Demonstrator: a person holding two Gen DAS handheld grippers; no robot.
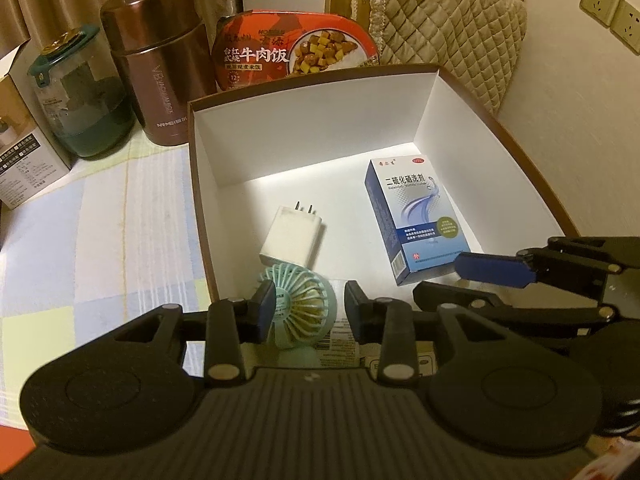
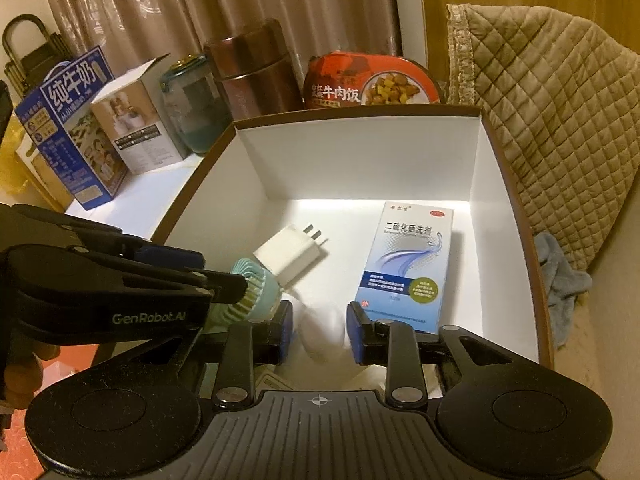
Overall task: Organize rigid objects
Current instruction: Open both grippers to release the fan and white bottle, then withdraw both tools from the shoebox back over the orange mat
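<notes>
A brown box with white inside (image 1: pixel 424 128) (image 2: pixel 256 168) holds a white charger plug (image 1: pixel 286 236) (image 2: pixel 290 254) and a blue medicine carton (image 1: pixel 416 216) (image 2: pixel 406 264). My left gripper (image 1: pixel 310 304) is shut on a small mint-green fan (image 1: pixel 302 310) (image 2: pixel 252 284) and holds it over the box's near left corner. My right gripper (image 2: pixel 320 330) is open and empty, low over the near part of the box, just below the blue carton; it shows at the right of the left wrist view (image 1: pixel 496 270).
Behind the box stand a brown steel canister (image 1: pixel 160 64) (image 2: pixel 256 76), a teal-lidded glass jar (image 1: pixel 80 92) (image 2: pixel 192 104), a red instant-rice tub (image 1: pixel 296 50) (image 2: pixel 372 84), a white carton (image 2: pixel 136 128) and a milk carton (image 2: pixel 68 128). A quilted cushion (image 2: pixel 560 128) lies right.
</notes>
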